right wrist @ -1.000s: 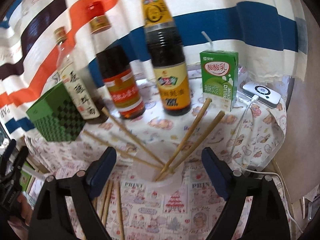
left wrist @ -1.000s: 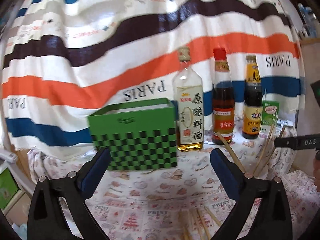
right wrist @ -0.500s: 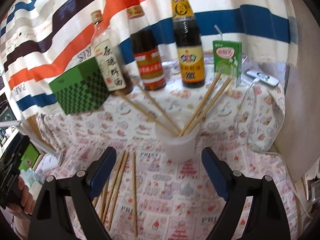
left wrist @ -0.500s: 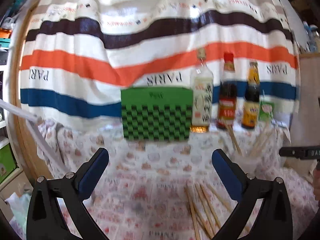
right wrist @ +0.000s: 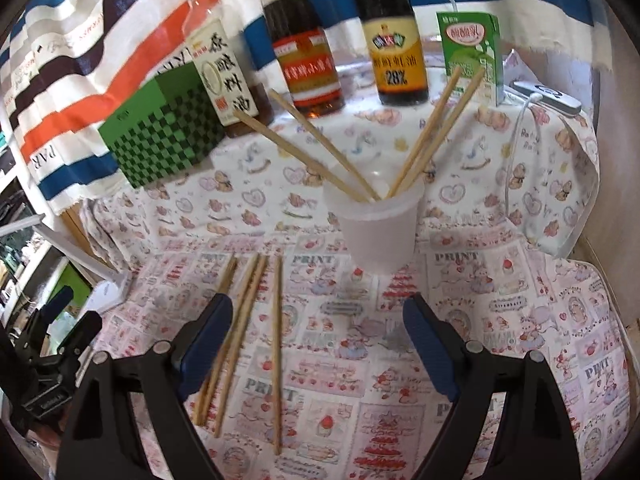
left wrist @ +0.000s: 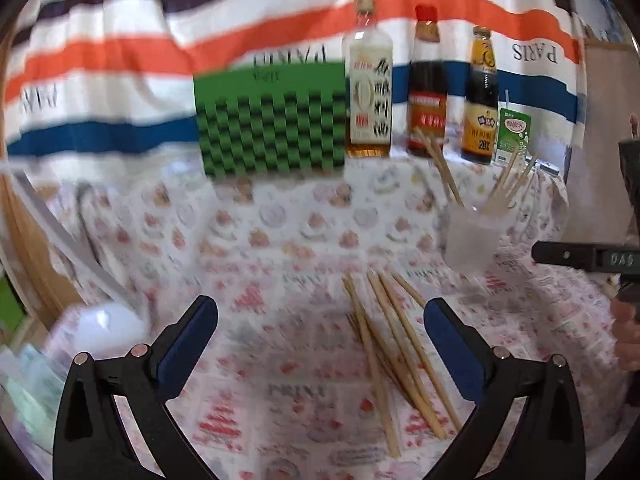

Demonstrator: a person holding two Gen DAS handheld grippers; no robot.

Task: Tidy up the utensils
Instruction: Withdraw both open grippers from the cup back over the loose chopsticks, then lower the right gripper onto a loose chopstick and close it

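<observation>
Several loose wooden chopsticks [left wrist: 394, 348] [right wrist: 276, 344] lie flat on the patterned tablecloth. A translucent white cup [right wrist: 378, 228] [left wrist: 472, 236] stands beyond them with several chopsticks [right wrist: 432, 136] leaning out of it. My left gripper [left wrist: 320, 332] is open above the cloth, with the loose chopsticks just inside its right finger. My right gripper [right wrist: 318, 332] is open too, nothing between its fingers; the cup is straight ahead of it and the loose chopsticks lie by its left finger [right wrist: 204, 340]. The left gripper [right wrist: 44, 360] also shows at the left edge of the right wrist view.
At the back stand a green checkered box [left wrist: 272, 120] [right wrist: 164, 140], three sauce bottles [left wrist: 368, 88] [right wrist: 308, 52] [right wrist: 396, 44] and a green drink carton [right wrist: 472, 52]. A white device with a cable [right wrist: 548, 96] lies at the table's right edge. A striped cloth [left wrist: 120, 52] hangs behind.
Both grippers have sunk and tilted down toward the table. The loose chopsticks and the cup now sit nearer and lower in both views. Both grippers stayed open.
</observation>
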